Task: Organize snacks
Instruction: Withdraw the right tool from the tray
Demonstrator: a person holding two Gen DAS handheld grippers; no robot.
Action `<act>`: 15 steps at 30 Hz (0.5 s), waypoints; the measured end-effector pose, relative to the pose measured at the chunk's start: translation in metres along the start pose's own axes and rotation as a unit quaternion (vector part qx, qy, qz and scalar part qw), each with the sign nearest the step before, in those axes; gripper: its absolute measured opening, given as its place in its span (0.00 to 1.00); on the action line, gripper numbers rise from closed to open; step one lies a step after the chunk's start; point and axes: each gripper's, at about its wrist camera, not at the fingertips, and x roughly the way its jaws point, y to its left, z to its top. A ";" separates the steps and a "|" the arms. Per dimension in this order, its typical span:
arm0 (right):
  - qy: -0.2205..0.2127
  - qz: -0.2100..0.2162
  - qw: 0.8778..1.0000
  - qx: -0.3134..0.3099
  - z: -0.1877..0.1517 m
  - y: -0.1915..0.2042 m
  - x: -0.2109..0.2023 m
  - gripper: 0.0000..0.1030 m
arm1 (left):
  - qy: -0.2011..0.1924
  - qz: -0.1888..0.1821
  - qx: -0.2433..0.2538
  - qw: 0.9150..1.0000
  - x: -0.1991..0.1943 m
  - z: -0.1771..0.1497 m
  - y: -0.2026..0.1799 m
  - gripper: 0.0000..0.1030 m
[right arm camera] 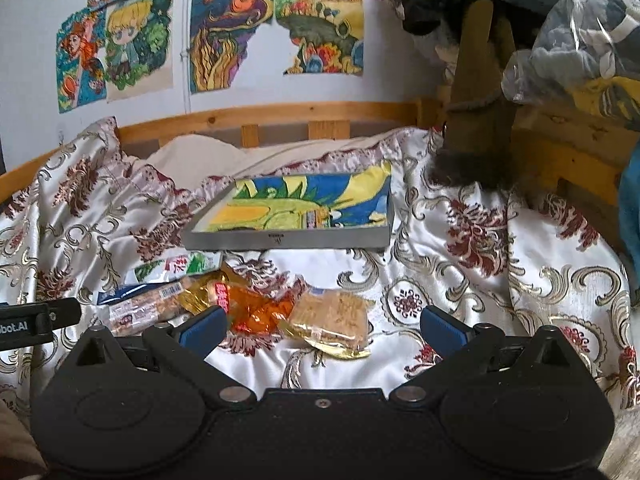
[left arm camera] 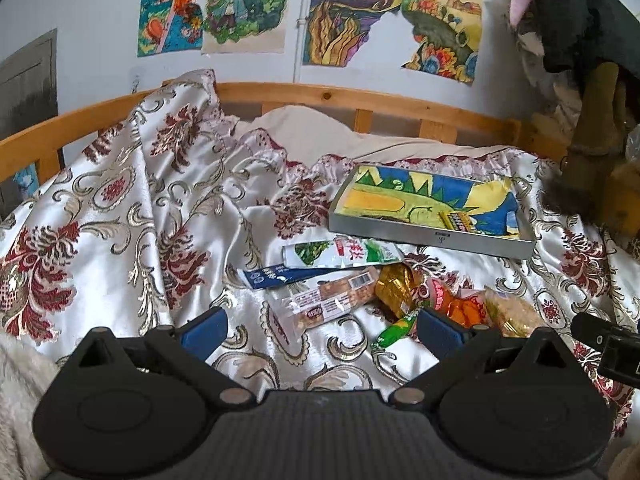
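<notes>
In the left wrist view, the left gripper [left arm camera: 320,330] hovers over the bed's floral satin cover [left arm camera: 120,216] with its blue fingers [left arm camera: 206,330] spread wide and holding nothing. Between and just beyond them lies the snack pile [left arm camera: 360,284]: a clear-wrapped bar [left arm camera: 332,300], a green-and-white packet [left arm camera: 340,252], and a green candy [left arm camera: 394,330] close to the right finger. A shallow grey tray [left arm camera: 432,236] sits behind the pile. In the right wrist view, the right gripper [right arm camera: 320,328] is likewise spread and empty, a crispy square snack [right arm camera: 332,314] between its fingers, an orange wrapper [right arm camera: 256,310] beside it. The tray holds what looks like one small packet [right arm camera: 316,219].
</notes>
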 end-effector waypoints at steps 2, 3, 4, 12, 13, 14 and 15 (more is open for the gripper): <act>0.008 -0.004 1.000 0.001 0.000 0.000 0.002 0.99 | 0.006 0.001 -0.006 1.000 0.002 0.000 0.003 0.99; 0.011 -0.007 1.000 0.002 0.000 -0.001 0.003 0.99 | 0.010 0.002 -0.008 1.000 0.003 0.001 0.003 0.99; 0.014 -0.008 1.000 0.002 0.000 -0.001 0.004 0.99 | 0.013 0.002 -0.009 1.000 0.004 0.002 0.004 0.99; 0.036 -0.009 0.999 0.007 0.001 -0.003 0.013 0.99 | 0.039 -0.004 -0.030 0.999 0.017 0.004 0.010 0.99; 0.038 -0.008 0.999 0.007 0.001 -0.002 0.014 0.99 | 0.041 -0.004 -0.031 0.999 0.017 0.004 0.011 0.99; 0.040 -0.008 0.999 0.006 0.001 -0.002 0.015 0.99 | 0.042 -0.004 -0.031 0.999 0.018 0.004 0.011 0.99; 0.041 -0.007 0.999 0.006 0.001 -0.002 0.016 0.99 | 0.043 -0.005 -0.031 0.999 0.018 0.004 0.010 0.99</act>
